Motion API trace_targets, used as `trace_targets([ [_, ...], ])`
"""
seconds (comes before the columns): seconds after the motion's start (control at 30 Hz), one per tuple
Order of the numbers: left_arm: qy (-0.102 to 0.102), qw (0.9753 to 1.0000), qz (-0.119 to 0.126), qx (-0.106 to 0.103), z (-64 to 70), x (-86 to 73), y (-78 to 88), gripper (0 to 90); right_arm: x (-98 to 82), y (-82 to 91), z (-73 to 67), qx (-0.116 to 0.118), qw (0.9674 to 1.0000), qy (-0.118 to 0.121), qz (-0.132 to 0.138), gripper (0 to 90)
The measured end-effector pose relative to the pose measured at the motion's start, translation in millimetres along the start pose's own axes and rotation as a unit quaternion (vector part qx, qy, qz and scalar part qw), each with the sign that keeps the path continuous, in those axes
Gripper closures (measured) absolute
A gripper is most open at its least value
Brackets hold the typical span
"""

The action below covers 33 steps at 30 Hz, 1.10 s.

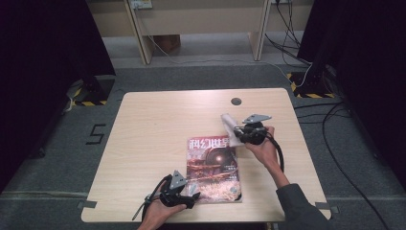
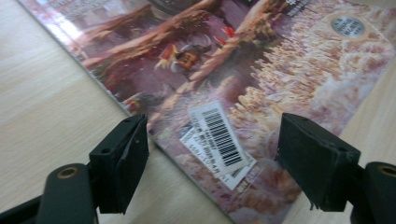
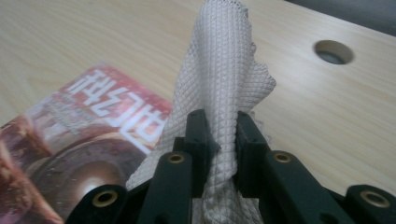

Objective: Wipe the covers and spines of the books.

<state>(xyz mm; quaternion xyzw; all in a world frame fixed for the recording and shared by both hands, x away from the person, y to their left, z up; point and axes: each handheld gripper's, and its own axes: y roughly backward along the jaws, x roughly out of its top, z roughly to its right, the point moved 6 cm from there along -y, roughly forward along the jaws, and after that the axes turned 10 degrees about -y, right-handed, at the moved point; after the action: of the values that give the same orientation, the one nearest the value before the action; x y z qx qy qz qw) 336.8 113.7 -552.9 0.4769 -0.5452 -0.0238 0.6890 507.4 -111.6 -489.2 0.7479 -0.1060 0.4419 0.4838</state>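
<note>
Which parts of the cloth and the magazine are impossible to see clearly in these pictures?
- Cloth: lower end hidden behind the right claw, right gripper view.
- Magazine: top cut off by the frame edge, left gripper view.
- Barcode label digits: blurred, left gripper view.
- Magazine's near left corner: hidden by the left claw, high view.

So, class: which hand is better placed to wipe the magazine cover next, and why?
Right. The right claw is shut on the white cloth above the magazine; the left claw is open, holding nothing, at its near corner.

My pale wooden worktop (image 1: 158,124) stands on grey carpet (image 1: 201,76); beyond it I see beige desk legs (image 1: 143,43), black curtains (image 1: 43,57) at both sides, and cables (image 1: 330,120) trailing right.
</note>
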Motion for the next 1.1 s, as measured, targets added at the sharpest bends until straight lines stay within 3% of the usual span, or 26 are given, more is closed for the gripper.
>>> trace_targets([
  [0.23, -0.011, 0.9999, -0.011, 0.004, 2.9, 1.9, -0.5, 23.9, -12.1, -22.0, -27.5, 0.019, 0.9987, 0.031, -0.036, 78.3],
  [0.5, -0.043, 0.9990, -0.013, 0.005, 13.6, 6.1, -1.5, 25.2, -24.8, -30.9, -28.7, 0.019, 0.9970, 0.033, -0.067, 76.7],
  [0.53, -0.052, 0.9986, -0.008, -0.002, 17.3, 6.6, -0.4, 27.5, -26.2, -30.9, -29.0, 0.019, 0.9970, 0.032, -0.067, 76.1],
  [0.57, -0.055, 0.9984, -0.002, -0.007, 22.1, 7.2, -0.1, 35.9, -27.8, -30.6, -29.9, 0.021, 0.9969, 0.030, -0.070, 75.2],
  [0.67, -0.067, 0.9977, -0.008, 0.004, 28.0, 8.4, 1.0, 41.6, -32.8, -30.1, -31.8, 0.024, 0.9960, 0.033, -0.079, 73.1],
  [0.77, -0.051, 0.9986, -0.004, -0.011, 25.2, 8.1, -0.1, 40.8, -37.9, -32.5, -31.6, 0.015, 0.9951, 0.037, -0.090, 69.6],
  [0.93, -0.048, 0.9988, -0.004, 0.001, 25.5, 7.7, -0.1, 39.2, -36.4, -36.6, -33.9, 0.004, 0.9951, 0.047, -0.086, 62.0],
  [1.03, -0.043, 0.9991, -0.005, 0.005, 24.5, 7.1, -0.1, 35.8, -35.4, -41.9, -32.1, -0.007, 0.9947, 0.061, -0.082, 63.5],
  [1.1, -0.042, 0.9991, -0.005, 0.005, 24.2, 7.0, -0.2, 33.9, -35.0, -44.0, -27.8, -0.010, 0.9954, 0.052, -0.080, 67.5],
])
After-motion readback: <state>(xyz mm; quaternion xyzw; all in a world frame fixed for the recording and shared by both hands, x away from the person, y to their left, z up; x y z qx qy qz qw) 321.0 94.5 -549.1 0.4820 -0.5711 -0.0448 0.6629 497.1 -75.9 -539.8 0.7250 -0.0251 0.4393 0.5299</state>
